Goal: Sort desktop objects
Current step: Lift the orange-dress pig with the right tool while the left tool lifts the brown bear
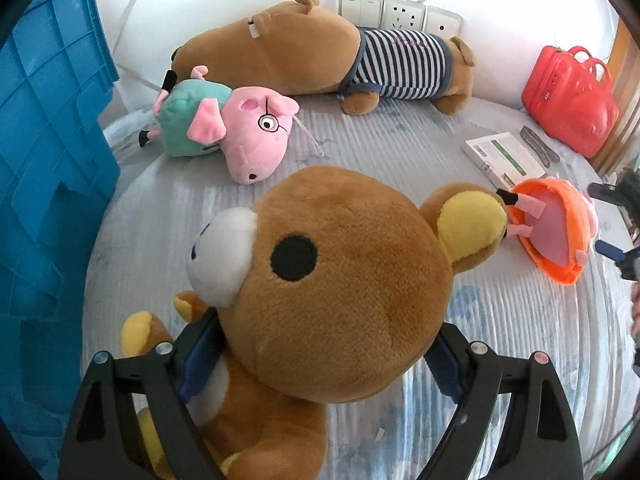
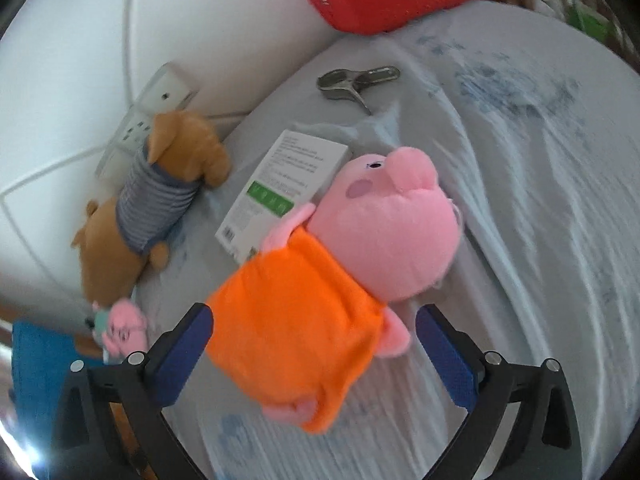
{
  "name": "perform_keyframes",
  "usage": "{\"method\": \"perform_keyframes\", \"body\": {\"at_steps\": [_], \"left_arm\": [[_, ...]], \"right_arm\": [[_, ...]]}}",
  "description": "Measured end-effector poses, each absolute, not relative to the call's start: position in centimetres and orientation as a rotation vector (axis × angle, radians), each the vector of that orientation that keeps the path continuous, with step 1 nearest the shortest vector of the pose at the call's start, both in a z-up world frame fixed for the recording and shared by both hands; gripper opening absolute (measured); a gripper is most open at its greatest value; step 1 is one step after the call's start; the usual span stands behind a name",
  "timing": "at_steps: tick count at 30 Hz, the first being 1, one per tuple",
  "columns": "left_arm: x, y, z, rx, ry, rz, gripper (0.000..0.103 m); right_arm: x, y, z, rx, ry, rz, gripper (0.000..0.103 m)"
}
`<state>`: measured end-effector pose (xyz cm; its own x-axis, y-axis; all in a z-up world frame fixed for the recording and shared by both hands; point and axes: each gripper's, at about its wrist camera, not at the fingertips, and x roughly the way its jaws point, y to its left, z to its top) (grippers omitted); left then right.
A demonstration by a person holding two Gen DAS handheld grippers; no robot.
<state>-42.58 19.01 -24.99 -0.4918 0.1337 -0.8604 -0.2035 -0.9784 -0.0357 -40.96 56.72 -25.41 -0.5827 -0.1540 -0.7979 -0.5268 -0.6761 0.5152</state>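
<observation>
My left gripper (image 1: pixel 320 364) is shut on a brown teddy bear (image 1: pixel 336 280) with yellow ears, its blue pads pressed to both sides of the neck, held above the bedsheet. My right gripper (image 2: pixel 316 344) is open, its blue pads either side of the orange-dressed pink pig plush (image 2: pixel 320 292) lying on the sheet, with a gap on the right side. That pig also shows in the left wrist view (image 1: pixel 556 232), with the right gripper (image 1: pixel 618 224) at the far right edge. A pink pig plush in a green top (image 1: pixel 224 128) lies further back.
A blue plastic crate (image 1: pixel 48 152) stands at the left. A long brown plush in a striped shirt (image 1: pixel 328 52) lies along the wall under wall sockets (image 1: pixel 400 12). A white box (image 2: pixel 280 192), a metal nail clipper (image 2: pixel 352 80) and a red bag (image 1: pixel 572 100) lie to the right.
</observation>
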Motion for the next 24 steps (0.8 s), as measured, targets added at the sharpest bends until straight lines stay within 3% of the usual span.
{"method": "perform_keyframes", "body": {"at_steps": [4,6,8,10,14,24], "left_arm": [[-43.3,18.5,-25.0,-1.453,0.078,2.558,0.088],[-43.7,18.2,-25.0,-1.453,0.063,2.563,0.088],[-44.0,17.7,-24.9,-1.453,0.04,2.572,0.088],[-44.1,17.5,-24.6,-1.446,0.023,2.581,0.088],[-43.3,18.0,-23.3,-1.409,0.012,2.594,0.088],[-36.9,18.3,-15.8,-1.235,-0.022,2.645,0.088]], "right_arm": [[-43.9,56.4,-28.0,-1.309,1.162,2.281,0.103],[-45.9,55.4,-29.2,-1.362,1.04,2.326,0.102],[-46.6,54.0,-28.6,-1.377,0.844,2.43,0.093],[-46.5,52.7,-27.4,-1.389,0.677,2.522,0.084],[-44.7,51.1,-24.4,-1.352,0.492,2.637,0.082],[-37.1,46.0,-15.3,-1.225,0.362,2.9,0.08]]}}
